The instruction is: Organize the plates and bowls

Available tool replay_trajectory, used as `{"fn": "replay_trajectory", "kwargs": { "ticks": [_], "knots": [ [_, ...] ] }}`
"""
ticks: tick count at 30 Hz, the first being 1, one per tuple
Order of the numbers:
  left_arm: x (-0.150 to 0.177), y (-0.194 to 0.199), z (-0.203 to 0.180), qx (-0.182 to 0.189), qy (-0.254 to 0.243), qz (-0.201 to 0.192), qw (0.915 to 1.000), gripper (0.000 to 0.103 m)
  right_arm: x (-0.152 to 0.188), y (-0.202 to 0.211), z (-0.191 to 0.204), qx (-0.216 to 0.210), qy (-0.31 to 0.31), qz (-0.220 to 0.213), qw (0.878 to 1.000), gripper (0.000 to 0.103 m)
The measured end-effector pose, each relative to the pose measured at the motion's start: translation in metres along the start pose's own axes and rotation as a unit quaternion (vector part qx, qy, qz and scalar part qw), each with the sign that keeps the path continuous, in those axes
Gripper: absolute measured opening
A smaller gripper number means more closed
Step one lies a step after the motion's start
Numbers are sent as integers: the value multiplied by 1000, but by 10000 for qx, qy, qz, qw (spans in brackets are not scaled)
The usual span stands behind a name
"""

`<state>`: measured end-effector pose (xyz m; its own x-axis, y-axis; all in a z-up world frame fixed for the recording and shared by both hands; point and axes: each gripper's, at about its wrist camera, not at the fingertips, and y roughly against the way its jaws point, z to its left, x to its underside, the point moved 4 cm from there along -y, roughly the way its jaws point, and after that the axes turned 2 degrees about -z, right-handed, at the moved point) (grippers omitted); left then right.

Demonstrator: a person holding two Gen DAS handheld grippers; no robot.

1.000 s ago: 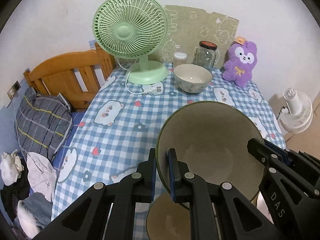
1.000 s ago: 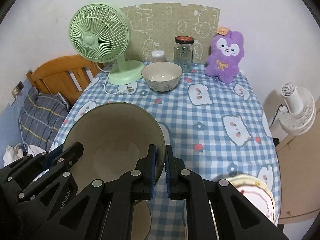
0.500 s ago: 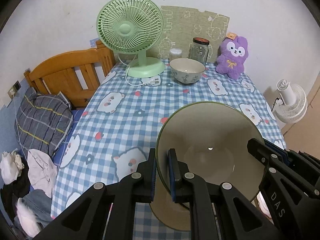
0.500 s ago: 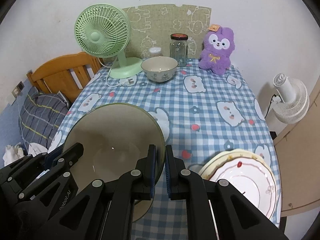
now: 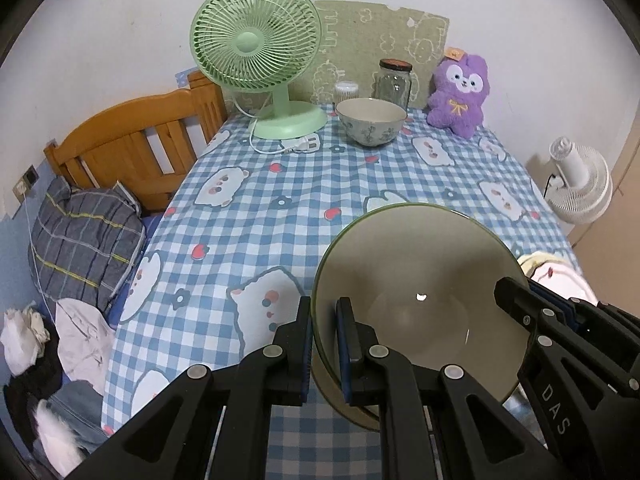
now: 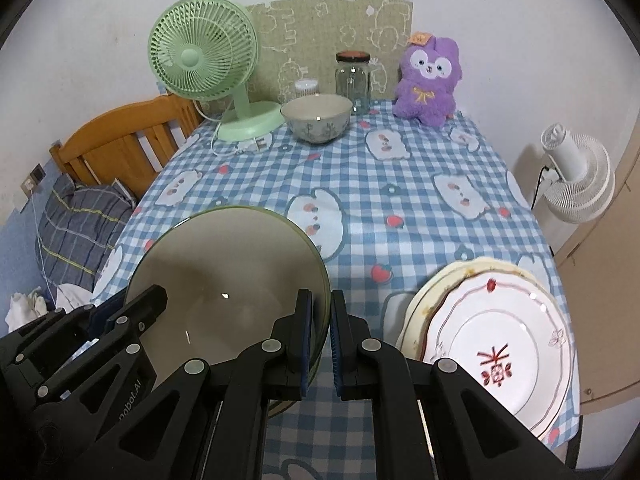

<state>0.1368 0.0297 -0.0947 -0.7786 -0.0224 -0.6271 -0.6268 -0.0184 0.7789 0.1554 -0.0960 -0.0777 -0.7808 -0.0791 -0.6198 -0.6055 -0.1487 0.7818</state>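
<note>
Two bowls (image 6: 228,280) (image 6: 317,118), two stacked plates (image 6: 496,344), two fans (image 6: 202,50) (image 6: 576,184)

We see both views evenly lit by soft indoor light from above, with no harsh glare. A small bright highlight sits inside the large bowl (image 5: 420,296), and its shadow falls on the tablecloth (image 6: 420,216) toward six o'clock. Focus is sharp throughout. Fisheye bending curves the wall (image 5: 100,32), and black vignetting fills the corners at two and ten o'clock.
</note>
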Motion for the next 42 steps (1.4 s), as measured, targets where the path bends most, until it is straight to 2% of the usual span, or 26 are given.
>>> {"fn": "replay_trajectory", "kwargs": {
  "ticks": [20, 32, 34, 38, 39, 40, 42],
  "knots": [
    [27, -30, 5, 74, -75, 322, 9994, 9, 29, -26, 6, 86, -60, 311, 9995, 11],
    [26, -36, 5, 149, -103, 218, 9996, 10, 27, -31, 7, 184, -46, 257, 9995, 11],
    [26, -37, 5, 157, -90, 226, 9996, 14, 27, -30, 8, 184, -62, 233, 9995, 12],
    [25, -36, 4, 122, -159, 168, 9997, 35, 26, -30, 10, 184, 35, 256, 9995, 12],
    [25, -36, 4, 149, -167, 168, 9996, 36, 26, -30, 10, 191, 47, 276, 9994, 12],
    [24, -36, 3, 182, -188, 170, 9995, 38, 26, -30, 9, 191, 45, 288, 9994, 14],
    [23, -35, 3, 228, -200, 140, 9994, 43, 26, -30, 9, 169, 53, 274, 9995, 27]
  ]
}}
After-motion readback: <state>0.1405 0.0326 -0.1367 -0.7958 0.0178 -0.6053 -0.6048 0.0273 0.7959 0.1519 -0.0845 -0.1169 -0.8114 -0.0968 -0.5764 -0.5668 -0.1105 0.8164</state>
